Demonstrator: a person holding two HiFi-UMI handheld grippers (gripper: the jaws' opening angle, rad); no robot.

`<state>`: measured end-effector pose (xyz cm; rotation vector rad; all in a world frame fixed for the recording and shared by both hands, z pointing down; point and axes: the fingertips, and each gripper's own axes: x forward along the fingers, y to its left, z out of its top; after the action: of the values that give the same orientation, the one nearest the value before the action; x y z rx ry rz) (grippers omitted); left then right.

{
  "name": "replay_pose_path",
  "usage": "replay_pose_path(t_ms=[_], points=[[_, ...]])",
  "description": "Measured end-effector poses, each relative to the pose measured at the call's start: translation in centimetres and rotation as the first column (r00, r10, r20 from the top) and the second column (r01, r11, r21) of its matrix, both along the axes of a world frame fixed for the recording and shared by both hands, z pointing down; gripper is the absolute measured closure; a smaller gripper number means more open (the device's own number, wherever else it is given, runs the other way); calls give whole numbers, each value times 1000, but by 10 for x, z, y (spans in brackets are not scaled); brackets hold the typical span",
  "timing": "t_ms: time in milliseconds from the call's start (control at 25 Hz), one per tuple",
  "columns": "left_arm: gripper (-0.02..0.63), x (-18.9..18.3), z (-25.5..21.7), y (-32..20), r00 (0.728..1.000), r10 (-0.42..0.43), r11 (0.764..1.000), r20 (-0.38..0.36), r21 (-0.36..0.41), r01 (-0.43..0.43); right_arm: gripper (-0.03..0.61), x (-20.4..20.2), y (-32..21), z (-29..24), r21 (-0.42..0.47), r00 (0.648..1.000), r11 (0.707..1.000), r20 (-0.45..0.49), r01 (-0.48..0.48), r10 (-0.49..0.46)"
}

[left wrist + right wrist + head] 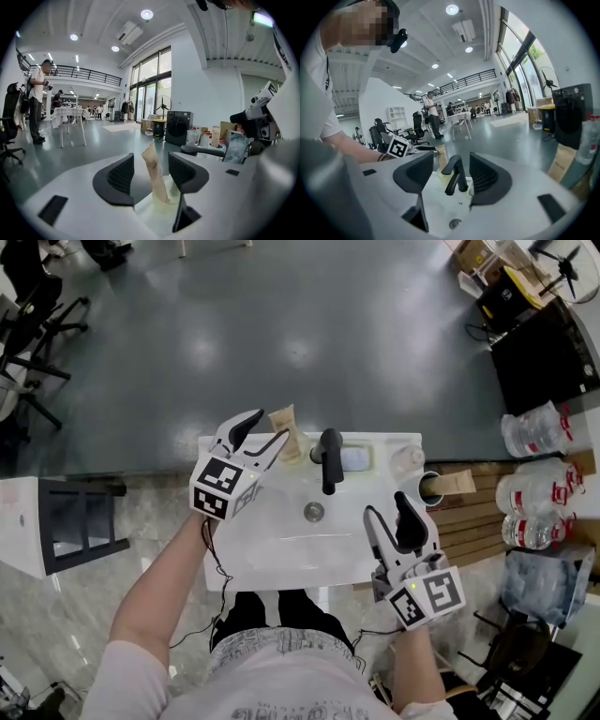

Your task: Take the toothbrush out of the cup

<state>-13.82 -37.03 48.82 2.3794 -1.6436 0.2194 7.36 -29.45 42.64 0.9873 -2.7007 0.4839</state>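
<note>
A toothbrush in a tan paper wrapper stands tilted in a pale cup at the back left corner of the white sink. My left gripper is open, with one jaw on each side of the wrapper's upper part. I see a gap on both sides. My right gripper is open and holds nothing. It hovers over the sink's front right and faces the black faucet.
A soap dish and a clear glass sit on the sink's back rim, and the drain is in the basin. Water bottles and cardboard lie to the right. A black-framed stand is at the left.
</note>
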Motion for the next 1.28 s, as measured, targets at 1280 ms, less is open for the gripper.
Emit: replay_pose_path(t_ms=[1280], points=[[488, 16, 36, -16, 998, 58, 995, -7, -82, -59, 328, 7, -3, 18, -30, 999, 999, -33, -22, 21]])
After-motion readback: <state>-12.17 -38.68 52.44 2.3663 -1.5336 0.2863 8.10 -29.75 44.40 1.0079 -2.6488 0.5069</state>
